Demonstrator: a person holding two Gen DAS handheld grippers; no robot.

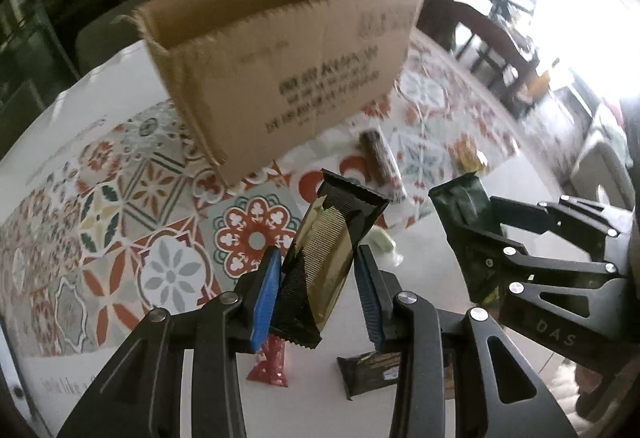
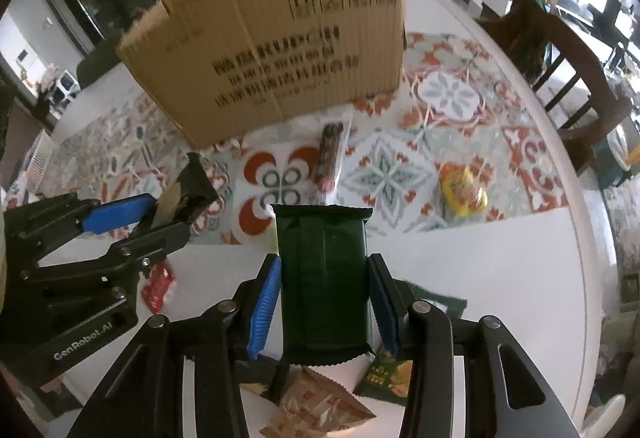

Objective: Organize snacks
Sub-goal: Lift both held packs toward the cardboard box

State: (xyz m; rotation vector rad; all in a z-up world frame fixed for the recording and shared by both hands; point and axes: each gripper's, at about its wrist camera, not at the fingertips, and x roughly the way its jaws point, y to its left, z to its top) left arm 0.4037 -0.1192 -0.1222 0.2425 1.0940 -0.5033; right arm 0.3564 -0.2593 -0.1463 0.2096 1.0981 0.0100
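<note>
Both claws loaded, each clamped on 1 snack, both clear of the table [image 2: 500, 270].

- Left gripper [image 1: 316, 286]: jaws closed across the short width of a black-and-gold wrapper [image 1: 324, 258], blue pads [image 1: 266, 298] pinching its 2 long edges. Packet sits twisted and tilted in the grip, top end aimed toward the cardboard box [image 1: 280, 50].
- Right gripper [image 2: 326, 302]: closed the same way on a dark green packet [image 2: 324, 278], held square, long axis pointing at the box.

Edge grip makes sense: flat foil packs, the width fits the jaws, and the length hangs free for dropping in.

Box stands open-topped on the patterned mat [image 2: 460, 98], beyond both claws. Interior looks empty from the left view, though I can't see the bottom.

Left over in front of the box: brown stick snack [image 2: 330, 150], yellow packet [image 2: 464, 190]. Nearer than the claws: red pack [image 1: 270, 366], dark brown bar [image 1: 370, 370], tan and green packs.

Judgement: early in the task. Next is carrying both over the rim; the twisted left pack may slip.
</note>
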